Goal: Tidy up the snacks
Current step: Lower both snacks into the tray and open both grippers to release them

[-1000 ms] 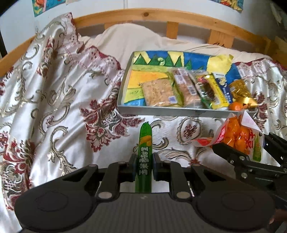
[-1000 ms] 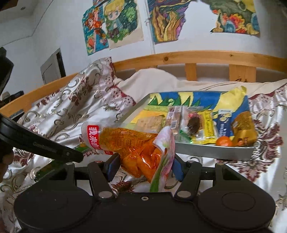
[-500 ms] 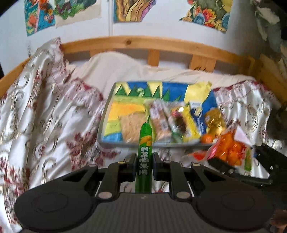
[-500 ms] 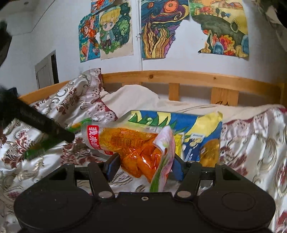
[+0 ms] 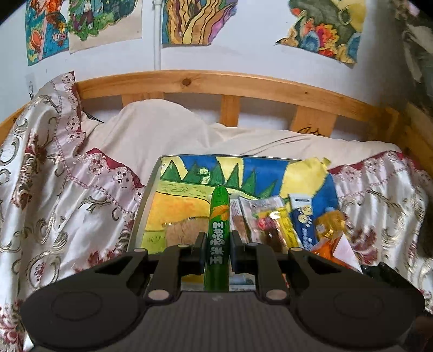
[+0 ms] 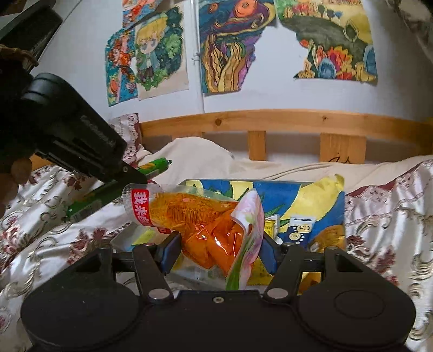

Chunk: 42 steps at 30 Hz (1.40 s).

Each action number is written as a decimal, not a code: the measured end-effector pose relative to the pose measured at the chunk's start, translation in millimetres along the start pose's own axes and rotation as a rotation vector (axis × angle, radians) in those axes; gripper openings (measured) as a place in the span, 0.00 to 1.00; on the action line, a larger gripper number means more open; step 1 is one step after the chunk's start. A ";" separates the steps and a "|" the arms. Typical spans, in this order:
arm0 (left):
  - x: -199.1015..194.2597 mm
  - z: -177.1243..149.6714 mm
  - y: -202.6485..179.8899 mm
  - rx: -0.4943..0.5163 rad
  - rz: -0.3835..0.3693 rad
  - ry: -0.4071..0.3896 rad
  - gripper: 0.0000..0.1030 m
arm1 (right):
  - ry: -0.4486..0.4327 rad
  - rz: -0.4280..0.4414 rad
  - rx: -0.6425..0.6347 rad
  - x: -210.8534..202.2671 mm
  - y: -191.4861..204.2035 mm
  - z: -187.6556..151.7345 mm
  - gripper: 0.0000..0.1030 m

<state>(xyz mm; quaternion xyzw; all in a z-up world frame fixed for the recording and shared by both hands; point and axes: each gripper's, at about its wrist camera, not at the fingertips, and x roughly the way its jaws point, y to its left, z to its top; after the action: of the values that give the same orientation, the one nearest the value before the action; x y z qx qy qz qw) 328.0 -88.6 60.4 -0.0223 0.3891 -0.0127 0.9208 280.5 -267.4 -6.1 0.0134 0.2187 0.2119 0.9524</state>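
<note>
A shallow metal tray [image 5: 140, 216] lined with a painted landscape sheet is seen directly ahead of the left gripper [image 5: 218, 250], lying on the floral bedspread [image 5: 62, 205]. Packets are crowded into the tray's right half: a clear-wrapped biscuit bar [image 5: 239, 224], a yellow sachet [image 5: 284, 227], a blue-and-white tube marked "Ca" [image 5: 304, 224] and a gold-wrapped item [image 5: 331, 222], the last blurred, so its kind cannot be told. A flat brown cracker pack [image 5: 181, 230] lies just left of the gripper's line.

A green corn sausage stick [image 5: 217, 230] is clamped between the left gripper's closed jaws, its tip pointing forward over the tray. An orange snack bag [image 6: 205, 216] with a red label is pinched across its middle by the right gripper [image 6: 219, 251], its pads pressed into both sides; the bag is held above the tray's near edge.

Compared with a second ago, the tray is now found closer beneath both grippers, more of the wall drawings [image 5: 189, 21] is in view, and both grips are unchanged.
</note>
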 end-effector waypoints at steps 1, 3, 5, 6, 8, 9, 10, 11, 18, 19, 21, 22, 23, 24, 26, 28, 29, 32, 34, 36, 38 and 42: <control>7.2 1.4 1.2 -0.004 0.003 0.001 0.18 | -0.005 -0.010 -0.003 7.4 0.2 0.3 0.61; 25.6 4.1 4.4 -0.014 0.007 0.009 0.18 | -0.015 -0.024 -0.002 18.4 -1.6 0.5 0.61; 41.8 7.4 7.1 -0.028 0.005 0.013 0.18 | -0.020 -0.050 0.005 28.4 -5.8 -0.7 0.61; 50.0 8.9 8.3 -0.035 0.000 0.011 0.18 | -0.019 -0.066 0.008 32.2 -8.0 -1.9 0.61; 64.3 11.3 9.5 -0.056 -0.015 0.008 0.18 | -0.019 -0.111 0.023 37.9 -15.1 -4.5 0.61; 71.6 11.7 10.0 -0.072 -0.030 0.007 0.18 | -0.016 -0.126 0.027 39.6 -18.9 -5.5 0.61; 77.3 11.8 9.9 -0.088 -0.043 0.007 0.18 | -0.011 -0.144 0.027 40.9 -23.0 -7.1 0.61; 83.0 11.9 9.6 -0.103 -0.054 0.003 0.18 | -0.008 -0.161 0.025 41.9 -25.7 -8.4 0.61; 114.0 16.7 -14.5 -0.097 -0.104 -0.011 0.18 | -0.012 -0.261 0.060 45.9 -52.3 -13.2 0.61; 117.5 18.1 -18.4 -0.094 -0.109 -0.010 0.18 | -0.014 -0.279 0.062 46.2 -55.6 -13.2 0.61; 124.5 20.3 -27.2 -0.089 -0.116 -0.008 0.18 | -0.012 -0.311 0.054 48.1 -60.1 -14.2 0.61; 127.0 21.7 -30.4 -0.090 -0.119 -0.007 0.18 | -0.008 -0.324 0.044 49.6 -61.8 -15.1 0.61; 129.6 23.0 -33.5 -0.090 -0.123 -0.005 0.18 | -0.003 -0.331 0.037 50.9 -62.7 -16.0 0.61; 132.3 24.1 -36.7 -0.089 -0.126 -0.005 0.18 | 0.000 -0.334 0.034 51.9 -64.0 -16.9 0.61; 137.3 26.0 -42.2 -0.086 -0.127 -0.003 0.18 | 0.003 -0.337 0.031 54.0 -65.1 -18.4 0.61; 141.4 27.0 -45.1 -0.087 -0.127 0.001 0.18 | 0.007 -0.338 0.019 56.7 -64.5 -20.0 0.61; 143.4 26.7 -46.0 -0.089 -0.126 0.004 0.18 | 0.009 -0.338 0.014 57.7 -64.1 -20.9 0.61; 148.4 23.6 -47.9 -0.083 -0.119 0.013 0.18 | 0.009 -0.338 0.005 59.0 -62.1 -22.0 0.61; 150.7 20.6 -48.3 -0.075 -0.112 0.015 0.18 | 0.008 -0.337 -0.001 59.8 -61.3 -21.9 0.62; 152.7 18.0 -47.6 -0.078 -0.108 0.018 0.18 | 0.008 -0.345 -0.015 60.9 -59.3 -22.7 0.62; 155.6 15.1 -47.4 -0.084 -0.106 0.027 0.18 | 0.007 -0.353 -0.030 62.0 -57.8 -23.7 0.63; 159.8 9.9 -51.7 -0.060 -0.078 0.040 0.18 | 0.007 -0.361 -0.055 63.1 -54.3 -24.9 0.65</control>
<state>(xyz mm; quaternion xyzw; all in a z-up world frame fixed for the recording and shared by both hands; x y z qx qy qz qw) 446.1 -146.4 -44.5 -0.0649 0.4064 -0.0375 0.9106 343.0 -292.6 -61.0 -0.0529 0.2151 0.0434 0.9742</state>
